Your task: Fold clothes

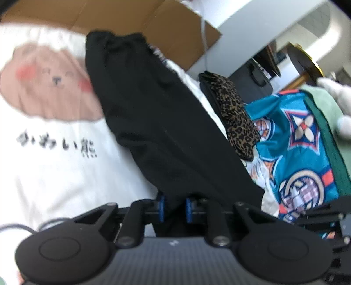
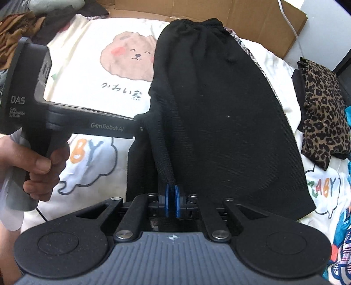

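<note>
Closest to me, my right gripper [image 2: 171, 202] has its blue pads [image 2: 176, 202] pressed together on a bunched hem of the black ribbed knit garment with an elastic waist [image 2: 219, 114]. My left gripper [image 1: 174, 207] pinches another fold of the same garment [image 1: 158, 122], its pads a little further apart around thicker cloth. In the right wrist view the left tool reaches in from nine o'clock, a hand [image 2: 41, 166] wrapped round its handle.

The garment runs away toward twelve o'clock over a cream bedsheet printed with a brown bear [image 2: 92, 72], waistband farthest. At two o'clock lies a folded leopard-print piece [image 2: 324, 109]; beyond, a brown cardboard sheet [image 2: 252, 15].

My worry: both grips sit near one edge, so carrying it over may leave the far layer dragging and the fold skewed, or thin cloth may slip from the right pinch.
</note>
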